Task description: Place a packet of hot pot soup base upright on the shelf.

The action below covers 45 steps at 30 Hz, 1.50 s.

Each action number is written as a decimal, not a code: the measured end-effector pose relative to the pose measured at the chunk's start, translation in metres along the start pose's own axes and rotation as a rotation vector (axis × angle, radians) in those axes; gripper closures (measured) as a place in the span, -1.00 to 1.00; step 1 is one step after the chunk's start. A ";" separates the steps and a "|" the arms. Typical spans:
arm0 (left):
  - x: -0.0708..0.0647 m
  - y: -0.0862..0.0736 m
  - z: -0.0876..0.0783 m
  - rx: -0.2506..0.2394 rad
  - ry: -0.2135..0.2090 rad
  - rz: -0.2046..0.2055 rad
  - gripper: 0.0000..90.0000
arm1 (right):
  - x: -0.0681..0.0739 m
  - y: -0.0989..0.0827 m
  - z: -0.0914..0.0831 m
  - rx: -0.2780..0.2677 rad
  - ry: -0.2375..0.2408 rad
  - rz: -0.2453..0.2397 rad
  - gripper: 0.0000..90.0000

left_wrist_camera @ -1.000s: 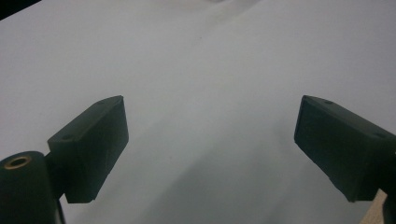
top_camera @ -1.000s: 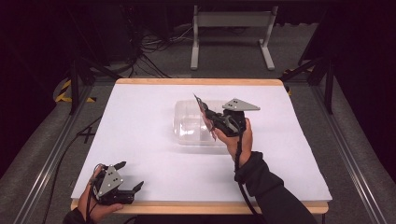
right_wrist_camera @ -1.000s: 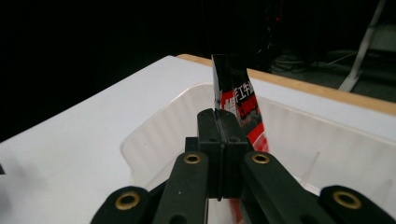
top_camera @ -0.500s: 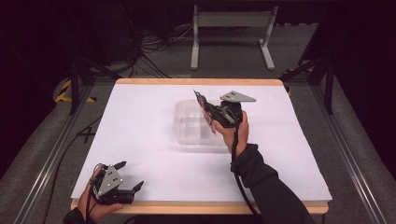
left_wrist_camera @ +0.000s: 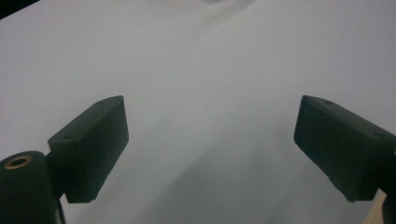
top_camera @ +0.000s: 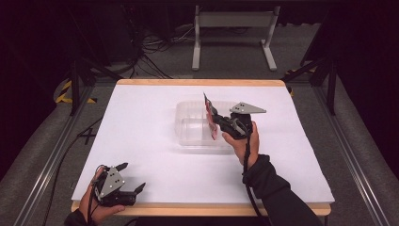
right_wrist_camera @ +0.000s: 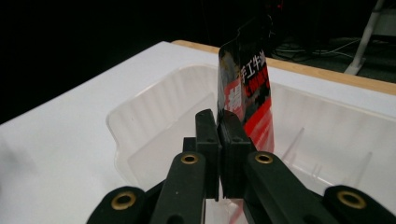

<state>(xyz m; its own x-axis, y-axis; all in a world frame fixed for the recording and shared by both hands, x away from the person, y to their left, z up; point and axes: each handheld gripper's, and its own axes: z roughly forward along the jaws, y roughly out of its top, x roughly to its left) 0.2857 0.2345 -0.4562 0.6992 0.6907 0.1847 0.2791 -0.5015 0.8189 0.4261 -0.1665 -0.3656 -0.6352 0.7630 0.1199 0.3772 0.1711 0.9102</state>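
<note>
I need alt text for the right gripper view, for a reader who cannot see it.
The right gripper, jaws shut, pinches a flat black-and-red packet upright over a clear plastic tray. The tray sits on a white table, dark room behind.

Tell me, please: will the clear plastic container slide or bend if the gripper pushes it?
The clear plastic container looks thin-walled and empty, so probably light; it would likely slide on the smooth white table. Its ribbed walls may flex under pressure.

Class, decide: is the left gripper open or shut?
Open. The left gripper has its two black jaws set wide apart, with bare white table between them.
</note>
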 end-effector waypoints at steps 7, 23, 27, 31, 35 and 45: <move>0.000 0.000 0.000 0.000 0.001 -0.002 -0.76 | -0.004 -0.006 -0.004 0.037 -0.016 -0.024 0.92; 0.000 0.000 0.000 0.006 -0.001 0.003 -0.76 | -0.007 -0.003 -0.005 0.078 -0.040 -0.070 0.82; 0.000 0.000 0.000 0.005 0.001 -0.002 -0.76 | -0.009 -0.002 -0.006 0.089 -0.041 -0.079 0.79; 0.000 0.000 0.000 0.009 0.002 0.002 -0.76 | -0.011 -0.001 -0.007 0.109 -0.047 -0.097 0.75; 0.000 0.000 0.000 0.010 0.003 0.004 -0.76 | -0.013 0.003 -0.010 0.132 -0.047 -0.121 0.71; 0.000 0.000 0.000 0.011 0.004 0.005 -0.76 | -0.015 0.010 -0.019 0.161 -0.048 -0.156 0.63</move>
<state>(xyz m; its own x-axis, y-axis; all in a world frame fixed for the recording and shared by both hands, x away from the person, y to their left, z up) 0.2856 0.2341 -0.4568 0.6976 0.6906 0.1908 0.2832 -0.5104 0.8120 0.4267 -0.1880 -0.3506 -0.6630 0.7476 -0.0395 0.3825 0.3836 0.8406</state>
